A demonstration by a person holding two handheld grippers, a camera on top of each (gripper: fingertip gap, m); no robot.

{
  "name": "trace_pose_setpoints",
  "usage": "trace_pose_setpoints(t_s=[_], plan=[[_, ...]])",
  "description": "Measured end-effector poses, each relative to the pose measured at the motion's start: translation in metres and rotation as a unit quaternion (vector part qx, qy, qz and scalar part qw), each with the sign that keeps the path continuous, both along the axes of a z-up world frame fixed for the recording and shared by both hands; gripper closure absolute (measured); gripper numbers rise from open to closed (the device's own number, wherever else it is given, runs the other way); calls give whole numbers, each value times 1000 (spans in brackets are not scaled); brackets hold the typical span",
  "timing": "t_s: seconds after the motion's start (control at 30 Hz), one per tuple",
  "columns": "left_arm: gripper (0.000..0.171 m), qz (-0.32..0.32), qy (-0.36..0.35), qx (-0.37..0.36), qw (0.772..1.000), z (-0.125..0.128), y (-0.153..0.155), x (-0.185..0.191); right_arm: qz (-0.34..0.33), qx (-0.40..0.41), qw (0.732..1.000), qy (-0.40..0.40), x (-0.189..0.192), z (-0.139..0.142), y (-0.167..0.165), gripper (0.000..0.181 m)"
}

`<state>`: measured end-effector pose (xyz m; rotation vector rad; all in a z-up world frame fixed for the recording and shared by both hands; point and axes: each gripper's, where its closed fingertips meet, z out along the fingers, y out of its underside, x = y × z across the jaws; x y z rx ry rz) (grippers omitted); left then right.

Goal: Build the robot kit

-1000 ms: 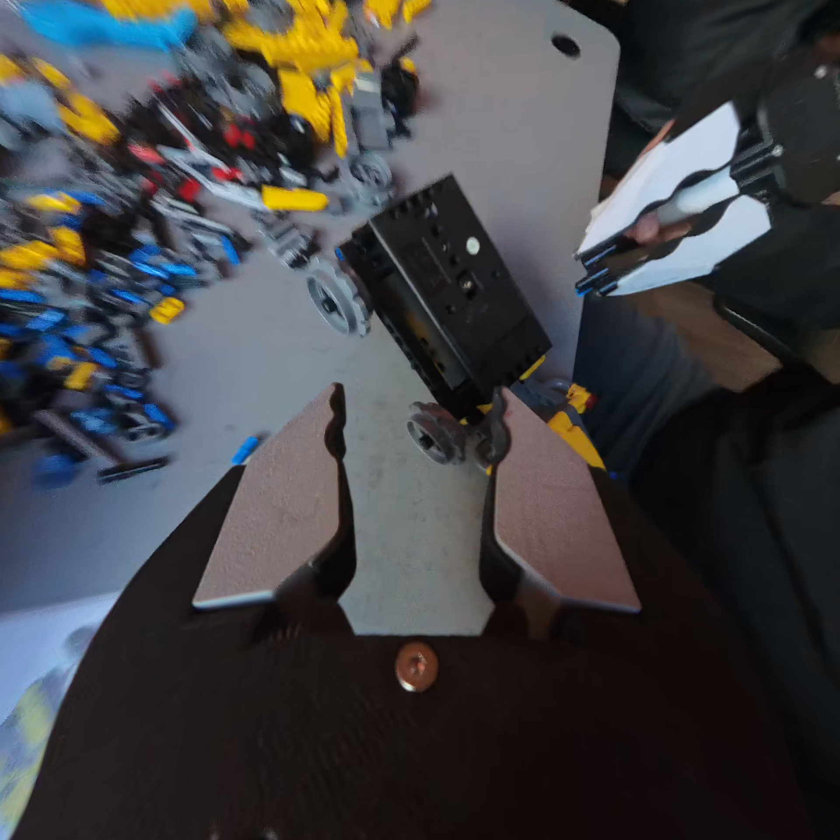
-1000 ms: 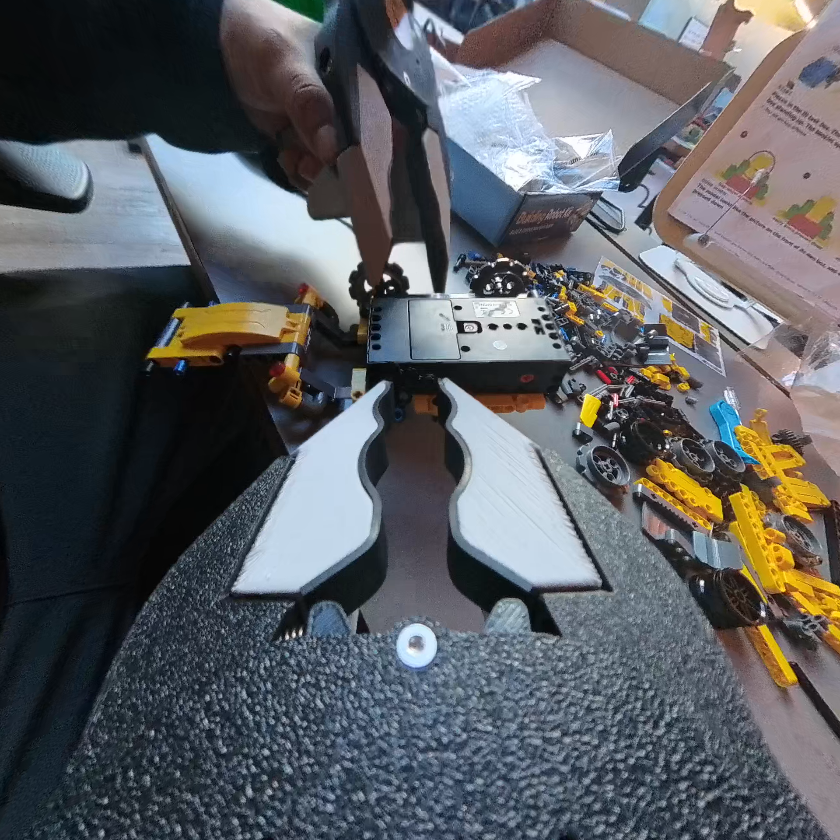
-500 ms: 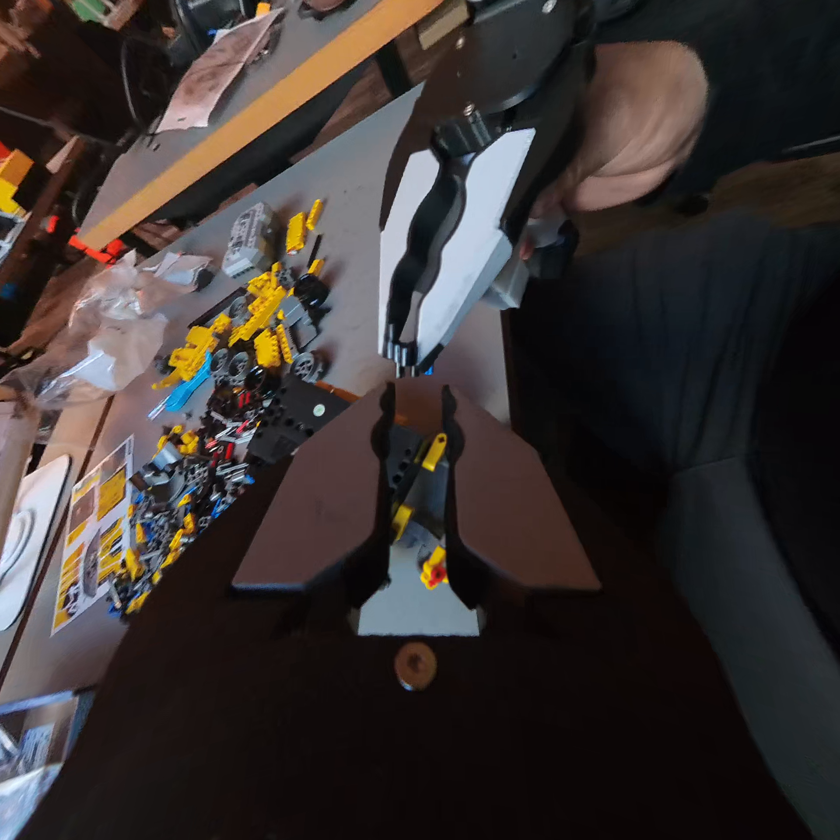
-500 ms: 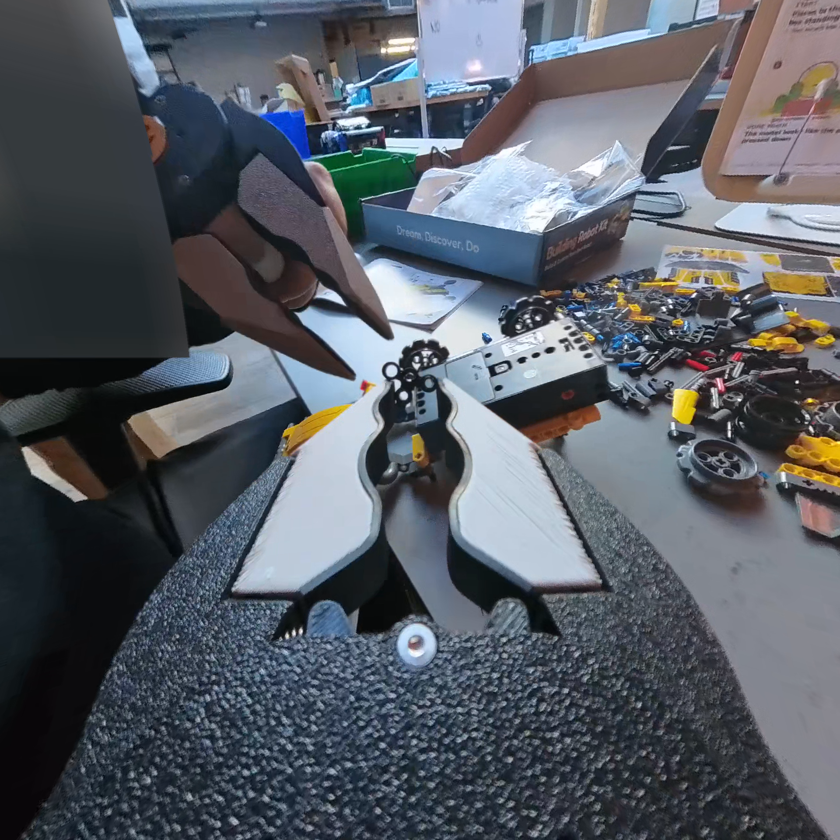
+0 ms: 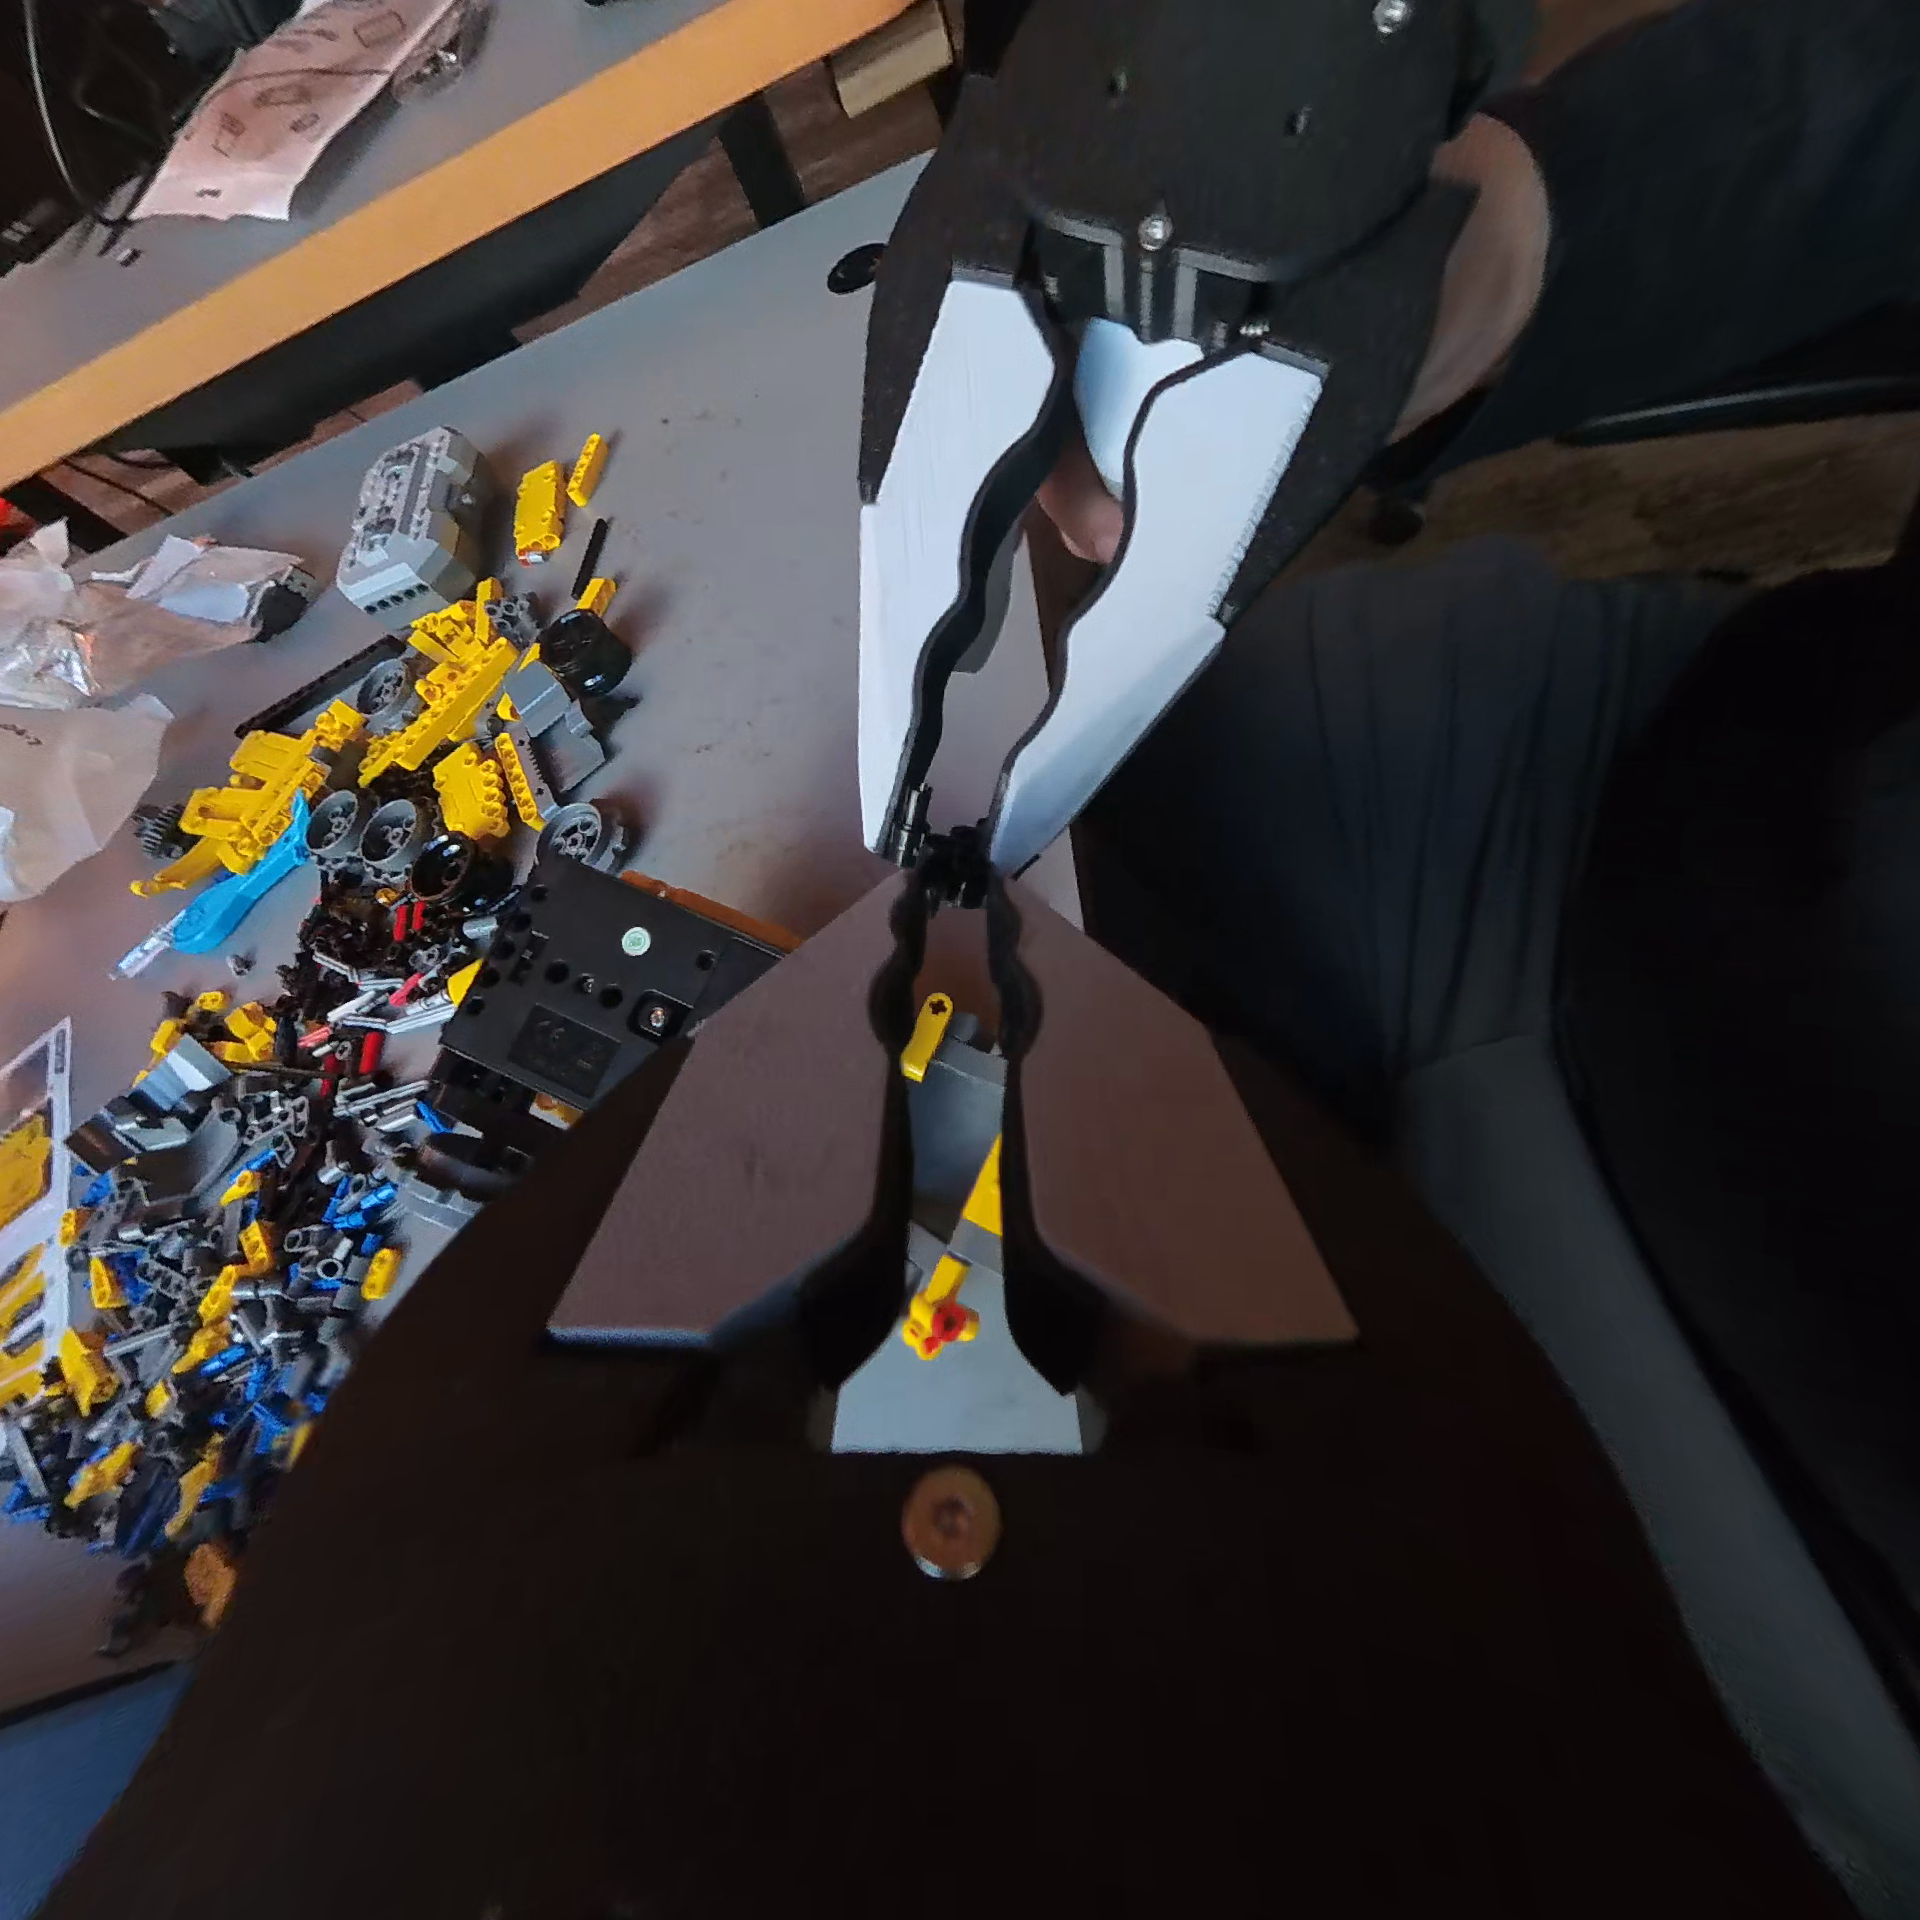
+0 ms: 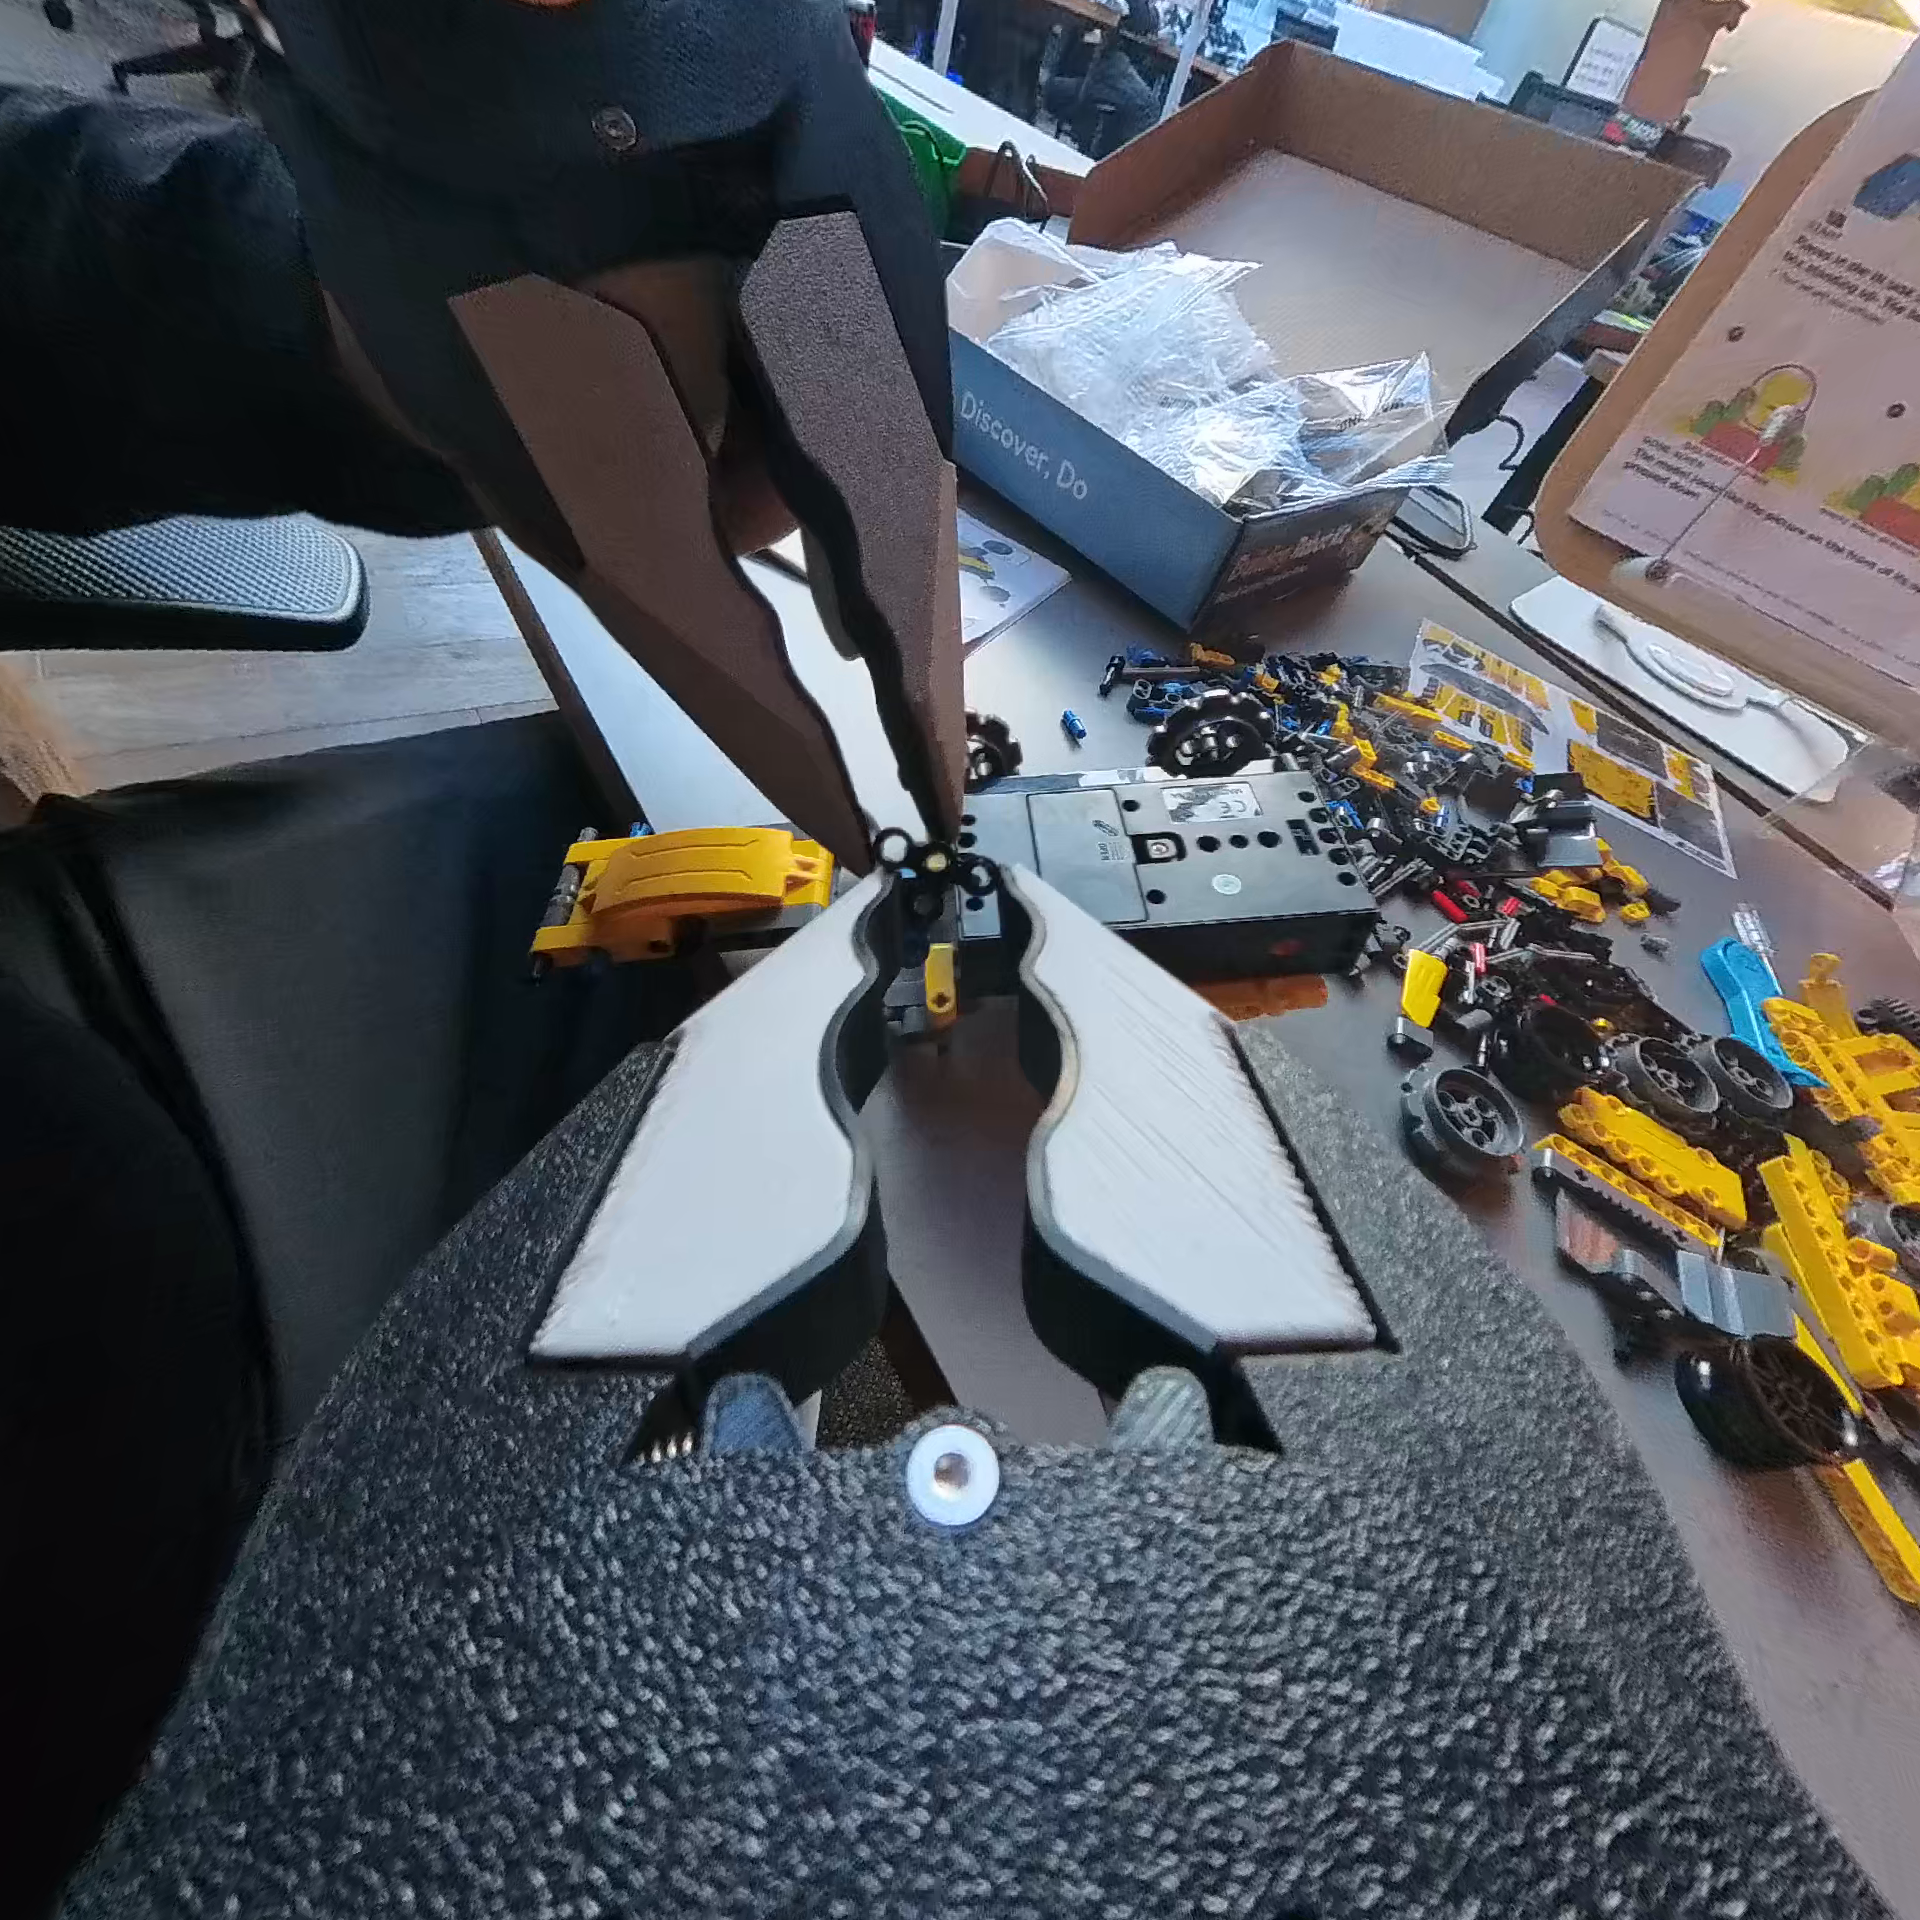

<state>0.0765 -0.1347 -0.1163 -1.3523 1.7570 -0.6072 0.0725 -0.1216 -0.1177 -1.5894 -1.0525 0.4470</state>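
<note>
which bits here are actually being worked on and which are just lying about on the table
In hand: small black and yellow piece, pinched by the fingers of the right gripper; the left gripper is closed on its top ring.

Lying about: black battery box, yellow hinged part, wheel, heap of loose bricks, blue box of plastic bags, instruction sheet.

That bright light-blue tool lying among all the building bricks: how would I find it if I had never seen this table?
Start at the grey table and find the big black battery box lying flat by the brick heap. Go past the black wheels to the yellow beams; the light-blue tool lies against them. It is the only pale-blue, long, flat piece; the other blue parts are tiny dark pins.
</note>
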Motion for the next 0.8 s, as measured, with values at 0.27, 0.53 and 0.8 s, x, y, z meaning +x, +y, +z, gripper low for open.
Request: trace_pose_setpoints(t_s=[0.27, 0.53, 0.8], plan=[[168, -27, 34, 108, 993, -7, -2, 2, 8, -59, 997, 44, 2, -5, -2, 163], [168, -26, 28, 191, 981, -3, -2, 4, 19, -83, 994, 71, 5, -4, -5, 163], [169, -8, 52, 213, 976, -13, 4, 2, 14, -92, 991, 97, 15, 2, -2, 161]])
